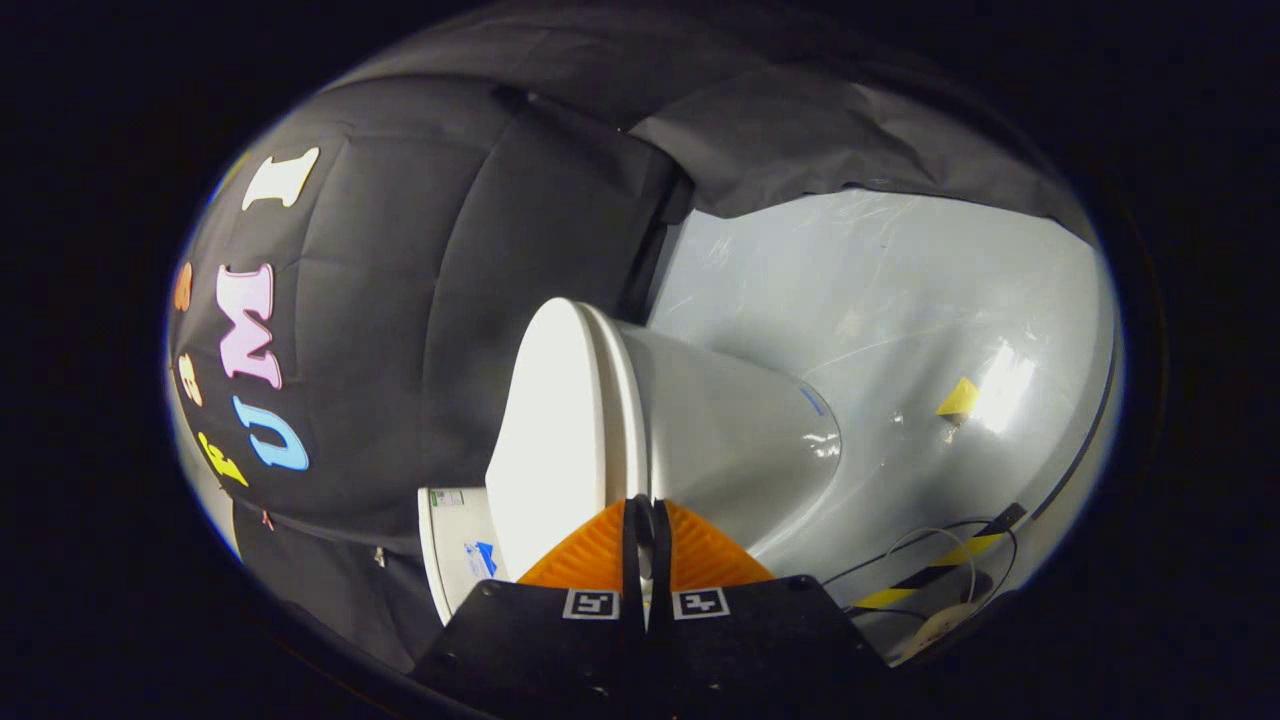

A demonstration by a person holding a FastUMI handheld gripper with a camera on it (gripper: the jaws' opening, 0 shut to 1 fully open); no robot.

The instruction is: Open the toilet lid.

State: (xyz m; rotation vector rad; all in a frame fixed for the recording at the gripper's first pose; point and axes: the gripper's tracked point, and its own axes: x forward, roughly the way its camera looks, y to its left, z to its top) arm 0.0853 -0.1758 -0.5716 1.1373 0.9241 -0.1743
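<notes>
Gripper view here, and it's rolled sideways, so we see the toilet (700,420) lying across the middle of the frame. The toilet lid (555,430) is the flat white face turned toward the left, sitting tight against the seat edge, so as far as we can tell it's down on the bowl, not lifted. Our gripper (645,520) sits at bottom center with its fingers (600,555) nearly touching, just a thin slit between them. The tips reach right up to the lid's rim, and whether that edge is actually pinched in there we can't tell. Pale glossy floor (900,300) fills the right side, with a striped yellow-black tape strip (950,565) and thin cables (900,555) lower right. The tank (460,560) peeks out lower left.
</notes>
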